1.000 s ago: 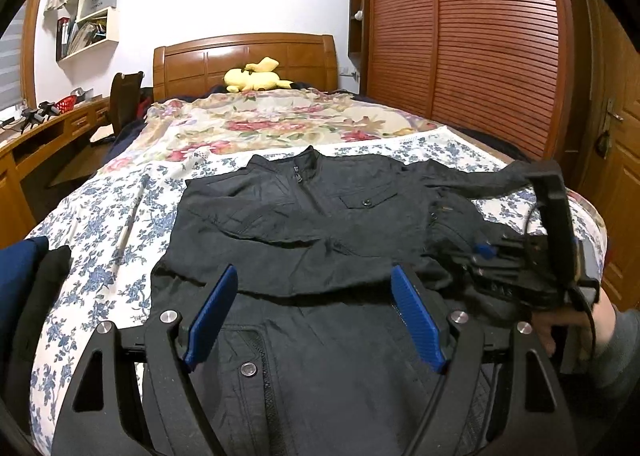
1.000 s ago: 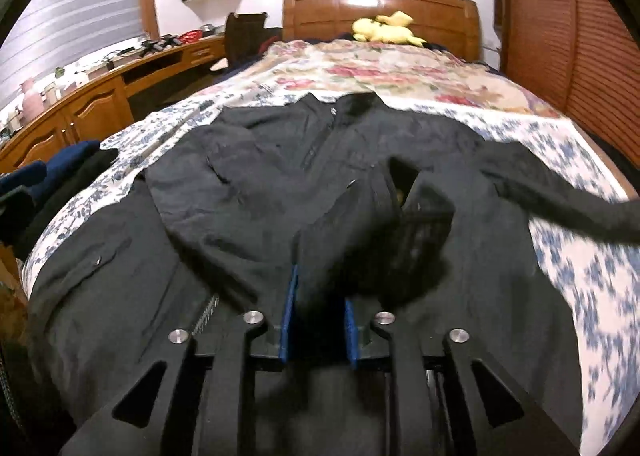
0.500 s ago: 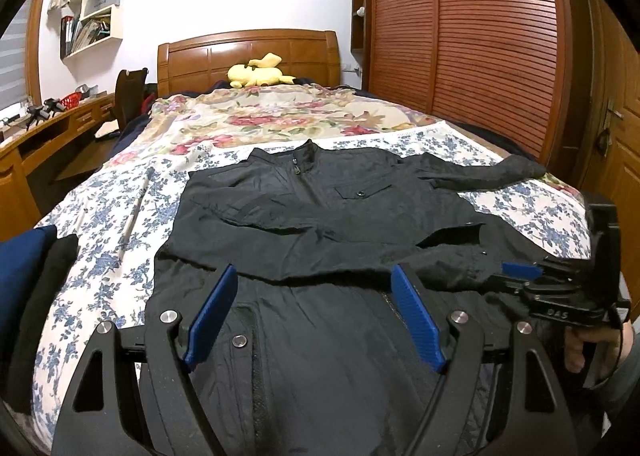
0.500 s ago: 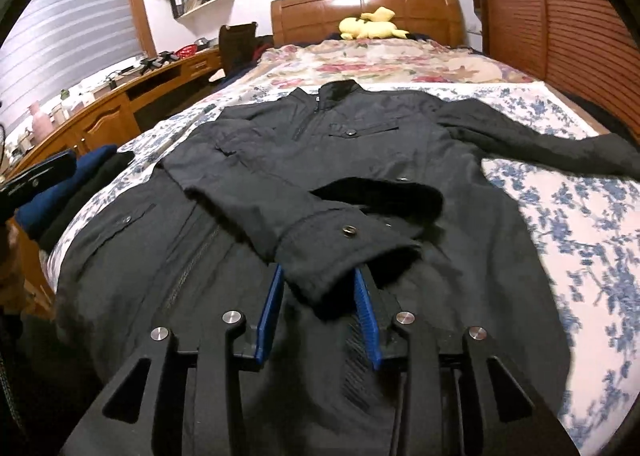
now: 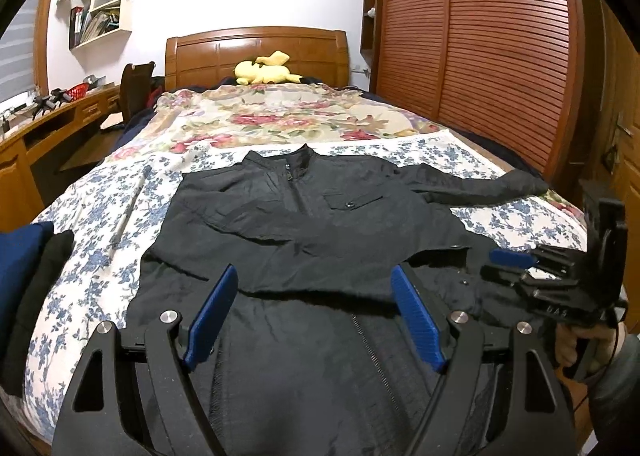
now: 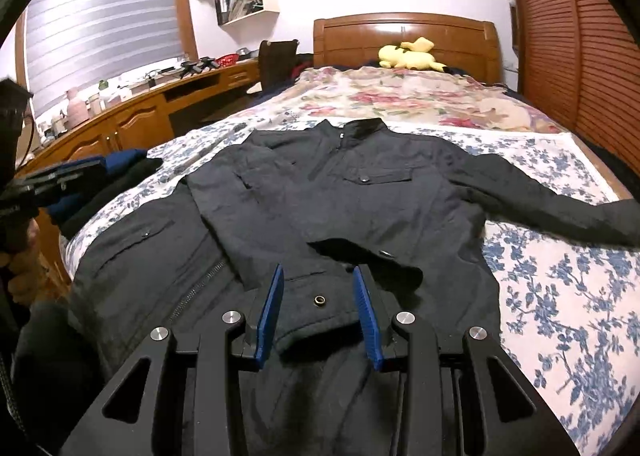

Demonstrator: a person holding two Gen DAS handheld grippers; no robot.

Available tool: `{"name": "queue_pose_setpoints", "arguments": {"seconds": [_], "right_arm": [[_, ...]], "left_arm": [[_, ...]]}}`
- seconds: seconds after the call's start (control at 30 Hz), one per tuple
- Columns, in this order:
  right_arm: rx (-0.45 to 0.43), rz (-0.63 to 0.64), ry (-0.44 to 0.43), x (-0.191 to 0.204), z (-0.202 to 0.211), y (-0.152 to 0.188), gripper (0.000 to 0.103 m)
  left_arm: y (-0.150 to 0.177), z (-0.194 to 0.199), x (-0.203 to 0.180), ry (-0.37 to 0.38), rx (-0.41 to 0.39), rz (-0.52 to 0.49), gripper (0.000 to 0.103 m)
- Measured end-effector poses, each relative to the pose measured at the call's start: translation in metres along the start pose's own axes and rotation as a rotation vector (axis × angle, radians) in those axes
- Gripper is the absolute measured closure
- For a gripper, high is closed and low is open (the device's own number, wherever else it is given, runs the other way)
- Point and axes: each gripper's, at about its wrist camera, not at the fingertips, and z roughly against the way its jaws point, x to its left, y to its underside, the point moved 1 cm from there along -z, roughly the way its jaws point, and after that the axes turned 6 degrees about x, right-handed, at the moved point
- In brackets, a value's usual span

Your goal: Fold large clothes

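Observation:
A black jacket [image 5: 320, 223] [image 6: 360, 207] lies front up on the bed, collar toward the headboard. One sleeve is folded across its chest, and the cuff [image 6: 320, 308] with a brass snap rests on the jacket between my right gripper's [image 6: 318, 270] [image 5: 508, 260] blue pads, which stand apart without pressing it. The other sleeve [image 6: 560, 203] [image 5: 480, 187] stretches out to the right. My left gripper [image 5: 313, 270] hovers wide open over the jacket's lower front with nothing in it; it shows blurred at the left edge [image 6: 60, 175] of the right wrist view.
Folded dark blue and black clothes [image 5: 24, 276] [image 6: 120, 163] sit at the bed's left edge. A yellow plush toy [image 5: 264, 71] lies by the headboard. A wooden desk [image 6: 140, 115] runs along the left, a slatted wardrobe [image 5: 480, 35] along the right.
My right gripper opened and let go of the sleeve cuff, then drew back; the cuff now lies flat on the jacket. Both grippers pulled back toward the foot of the bed.

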Motion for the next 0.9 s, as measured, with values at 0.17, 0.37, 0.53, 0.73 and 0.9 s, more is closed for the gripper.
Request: {"name": "queue_pose_setpoints", "arguments": {"seconds": [0.17, 0.37, 0.53, 0.73, 0.9], "right_arm": [[0.012, -0.015, 0.001, -0.012, -0.013, 0.002, 0.066], [0.027, -0.057, 0.061, -0.024, -0.018, -0.015, 0.066], [0.048, -0.064, 0.078, -0.026, -0.026, -0.039, 0.066], [0.078, -0.071, 0.064, -0.022, -0.056, -0.056, 0.066], [0.168, -0.060, 0.012, -0.014, -0.096, -0.039, 0.066]], "left_arm": [[-0.005, -0.019, -0.009, 0.018, 0.003, -0.036, 0.023], [-0.012, -0.063, 0.000, 0.072, 0.005, -0.040, 0.023], [-0.008, -0.094, 0.016, 0.086, 0.035, -0.025, 0.023], [0.001, -0.117, 0.033, 0.104, 0.073, 0.026, 0.023], [0.008, -0.118, 0.030, 0.113, 0.066, 0.020, 0.023]]}}
